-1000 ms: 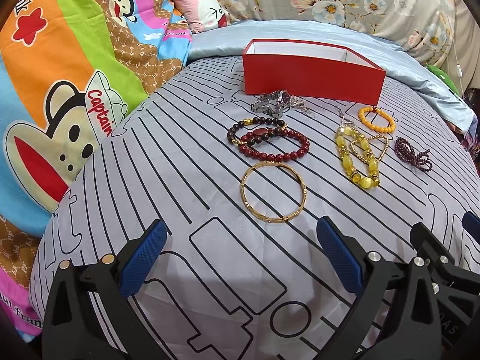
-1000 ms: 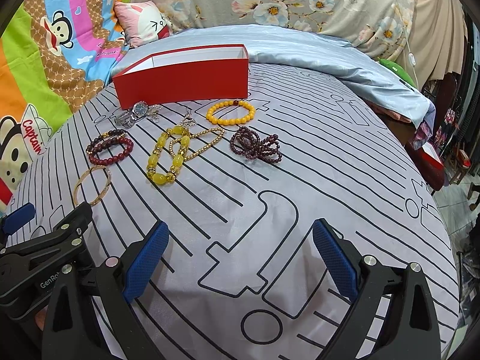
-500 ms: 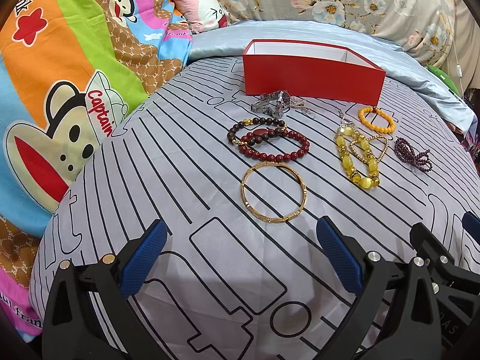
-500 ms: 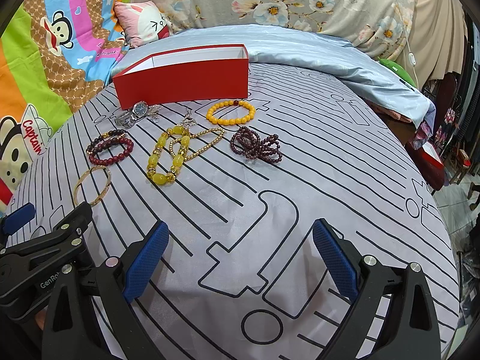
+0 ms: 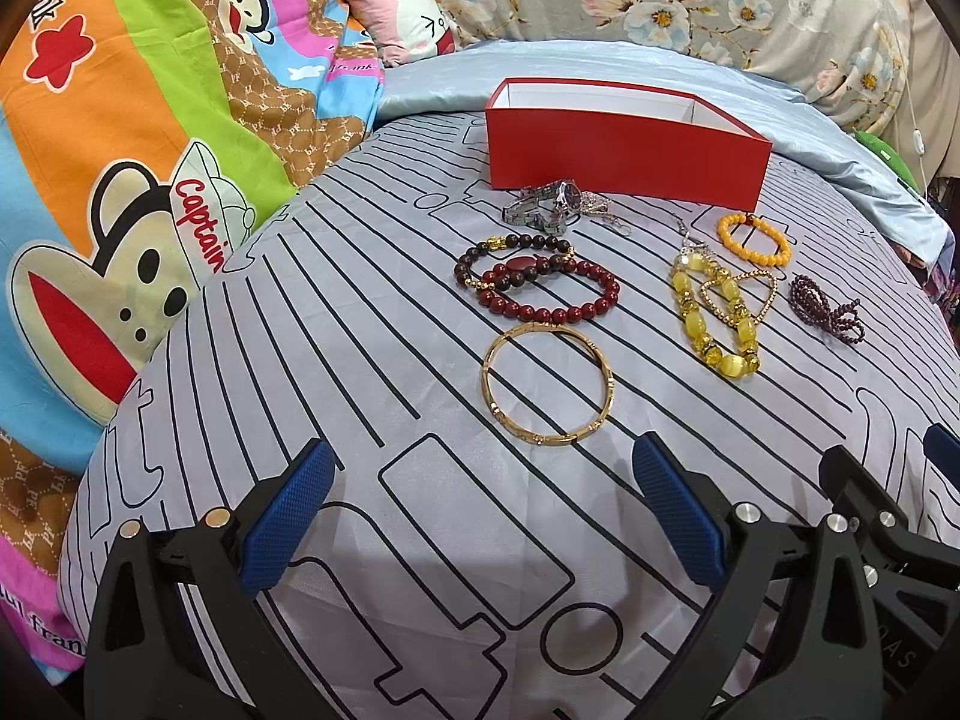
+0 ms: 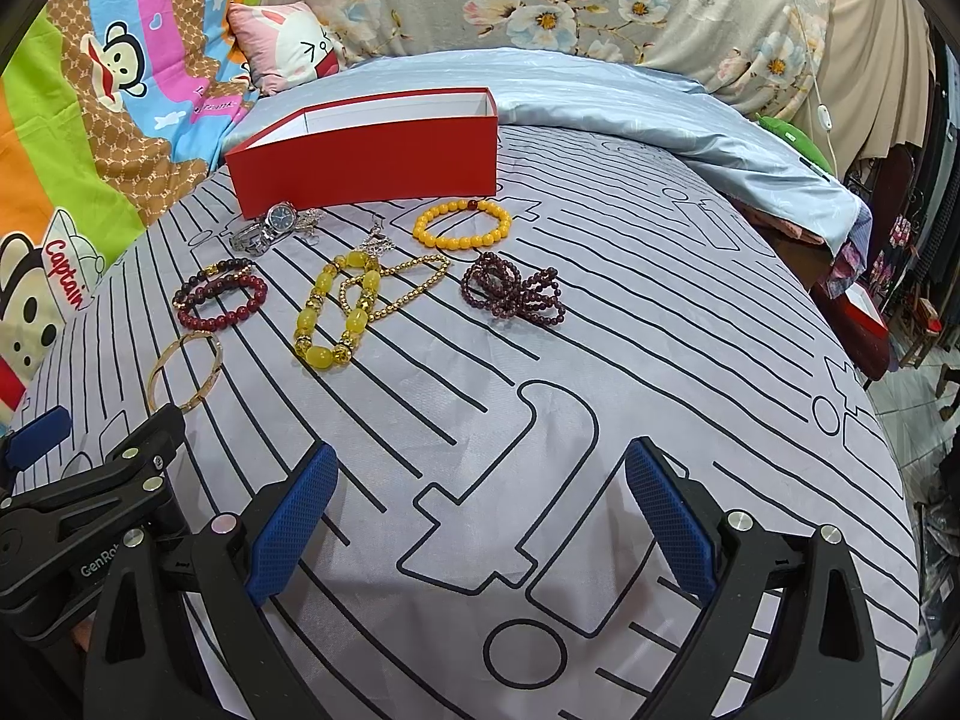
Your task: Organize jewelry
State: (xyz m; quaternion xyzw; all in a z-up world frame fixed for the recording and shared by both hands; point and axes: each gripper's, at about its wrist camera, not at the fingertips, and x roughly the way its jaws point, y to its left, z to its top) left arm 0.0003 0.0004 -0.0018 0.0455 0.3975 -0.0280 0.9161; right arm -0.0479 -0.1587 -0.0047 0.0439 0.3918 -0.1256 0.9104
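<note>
Jewelry lies on a grey striped bedsheet (image 5: 360, 360) in front of an open red box (image 5: 624, 150). A gold bangle (image 5: 547, 384) is nearest my left gripper (image 5: 480, 510), which is open and empty. Behind it lie dark red bead bracelets (image 5: 540, 285), a silver watch (image 5: 549, 207), a yellow bead bracelet (image 5: 714, 312), an orange bead bracelet (image 5: 753, 239) and a purple bead strand (image 5: 825, 309). My right gripper (image 6: 480, 516) is open and empty, short of the yellow bracelet (image 6: 336, 315) and purple strand (image 6: 516, 294). The red box (image 6: 366, 162) shows there too.
A colourful cartoon blanket (image 5: 120, 150) lies to the left, a pink pillow (image 5: 408, 24) and floral bedding (image 5: 720, 6) behind. A pale blue quilt (image 6: 600, 96) lies behind the box. The bed's edge drops off at the right (image 6: 870, 372).
</note>
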